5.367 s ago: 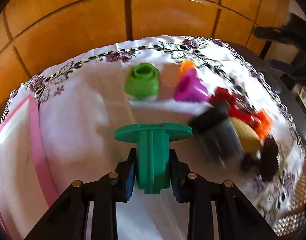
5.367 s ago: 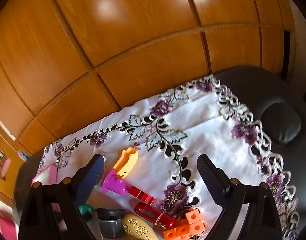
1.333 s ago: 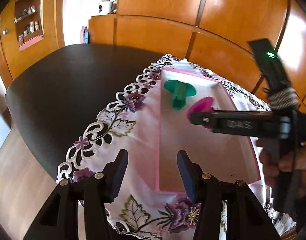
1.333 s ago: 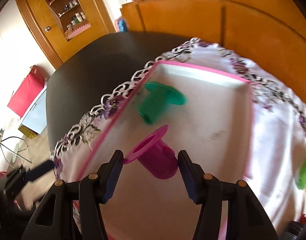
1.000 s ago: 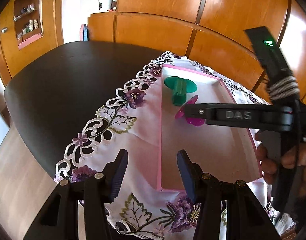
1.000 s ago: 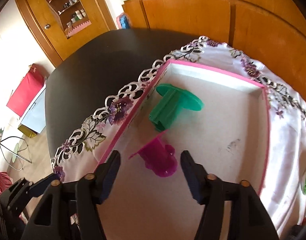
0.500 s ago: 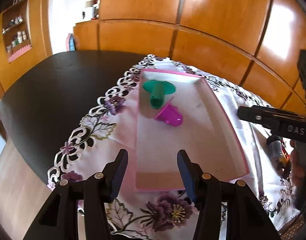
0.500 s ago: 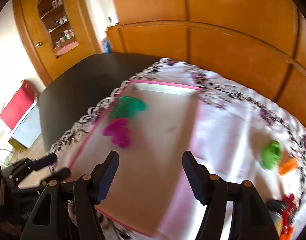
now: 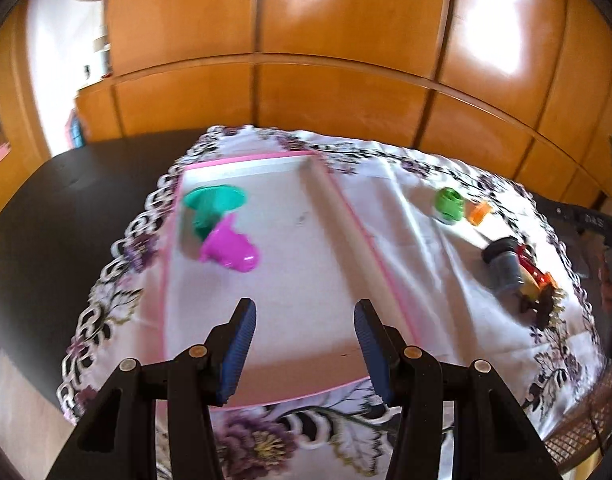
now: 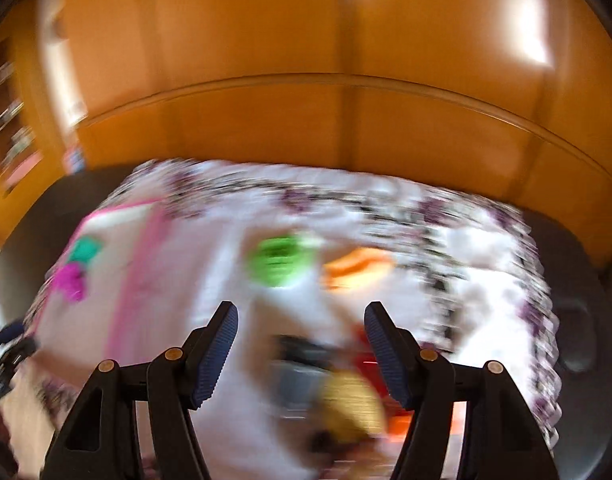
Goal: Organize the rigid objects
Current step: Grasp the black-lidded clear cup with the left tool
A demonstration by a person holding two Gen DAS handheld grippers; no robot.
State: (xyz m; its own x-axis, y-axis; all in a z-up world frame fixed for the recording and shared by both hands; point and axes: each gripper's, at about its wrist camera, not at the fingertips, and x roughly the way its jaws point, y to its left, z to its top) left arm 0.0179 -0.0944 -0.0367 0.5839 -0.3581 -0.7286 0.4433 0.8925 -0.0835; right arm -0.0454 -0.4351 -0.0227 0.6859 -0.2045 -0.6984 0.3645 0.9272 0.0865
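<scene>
Done with the magenta piece [image 9: 230, 250]: no longer clamped in the right hand-held gripper [image 10: 301, 314] as a second ago, now lying on its side in the pink-rimmed tray [image 9: 361, 236], near the far left corner, touching or just overlapping the teal peg [image 9: 216, 200] already set there. Means two pieces sorted and the rest of the tray floor bare. Swung away from the tray since then and now facing the unsorted pile on the embroidered cloth [image 9: 425, 264], with heavy motion blur across the right wrist view; jaws spread wide, nothing between them. Ahead of those fingers and a little beyond: a lime-green piece [image 10: 280, 262] to the left and an orange piece [image 10: 355, 266] to the right, side by side, close but seemingly apart. Nearer, low between the fingers: a dark grey cylinder [image 10: 302, 368], a yellow piece [image 10: 351, 404] and something red and orange, too smeared to tell apart. Likely next up one of these, probably the lime-green or the orange one, though not possible to say which. Left hand-held gripper [image 9: 304, 312] also released and empty, now turned to face more squarely over the near end of the tray, with the two sorted pieces well ahead and to the left, and the remaining pile far off to the right on the cloth, all of it on the dark tabletop [image 9: 66, 208].
</scene>
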